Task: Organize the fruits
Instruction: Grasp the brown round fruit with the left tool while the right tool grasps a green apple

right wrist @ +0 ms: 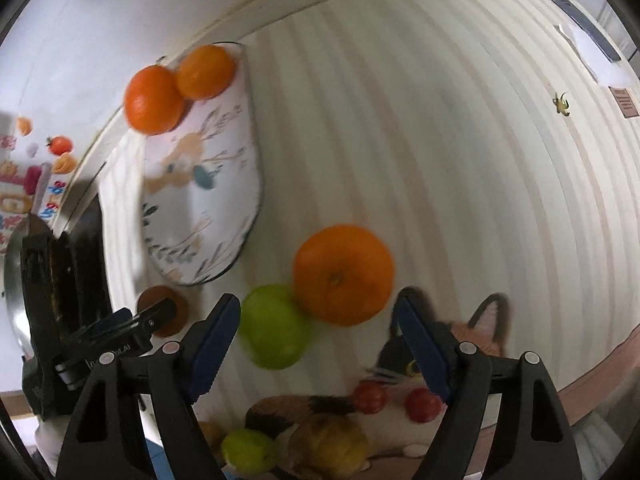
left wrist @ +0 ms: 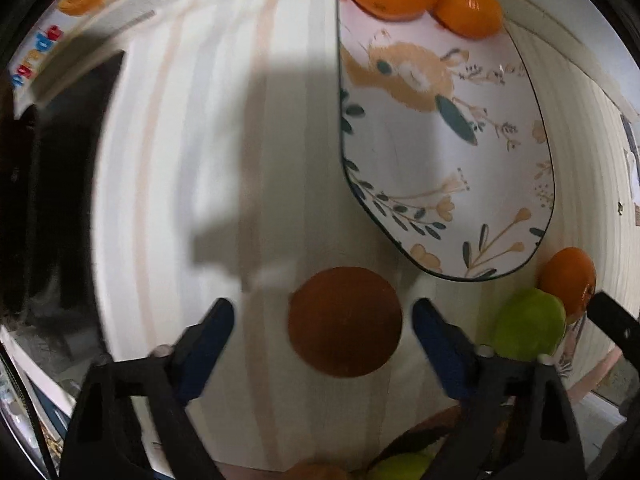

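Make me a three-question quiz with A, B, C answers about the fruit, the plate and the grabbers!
1. Where are two oranges?
A. On the flowered plate's far end
B. In a bowl
C. On the floor

2. What colour is the fruit touching the big orange?
A. Purple
B. Green
C. Blue

3. How do the left gripper's jaws stand around the brown fruit?
A. Squeezing it
B. Open, gaps either side
C. Far away from it

Answers: 1 A, they sit on its rim end; 2 B, green beside orange; 3 B, cloth shows between pads and fruit.
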Action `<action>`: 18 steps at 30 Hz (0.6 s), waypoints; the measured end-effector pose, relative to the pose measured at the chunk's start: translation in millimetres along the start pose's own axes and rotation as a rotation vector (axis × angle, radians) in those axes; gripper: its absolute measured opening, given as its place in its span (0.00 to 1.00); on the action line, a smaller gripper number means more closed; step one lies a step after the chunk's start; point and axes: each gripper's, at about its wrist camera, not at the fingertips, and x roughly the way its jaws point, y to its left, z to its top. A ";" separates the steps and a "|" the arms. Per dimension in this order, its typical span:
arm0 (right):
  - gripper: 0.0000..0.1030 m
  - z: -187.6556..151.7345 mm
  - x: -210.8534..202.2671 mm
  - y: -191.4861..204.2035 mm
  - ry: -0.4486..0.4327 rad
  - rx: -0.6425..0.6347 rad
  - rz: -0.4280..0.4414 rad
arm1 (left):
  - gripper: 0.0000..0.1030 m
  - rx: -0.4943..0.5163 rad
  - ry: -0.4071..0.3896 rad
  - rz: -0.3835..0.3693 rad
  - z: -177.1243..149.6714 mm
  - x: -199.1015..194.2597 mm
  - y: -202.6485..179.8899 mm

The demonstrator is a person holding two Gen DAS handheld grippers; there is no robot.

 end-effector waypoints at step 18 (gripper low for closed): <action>0.67 21.3 28.8 -2.9 0.062 -0.008 -0.076 | 0.51 0.020 -0.024 0.020 -2.8 3.9 -5.3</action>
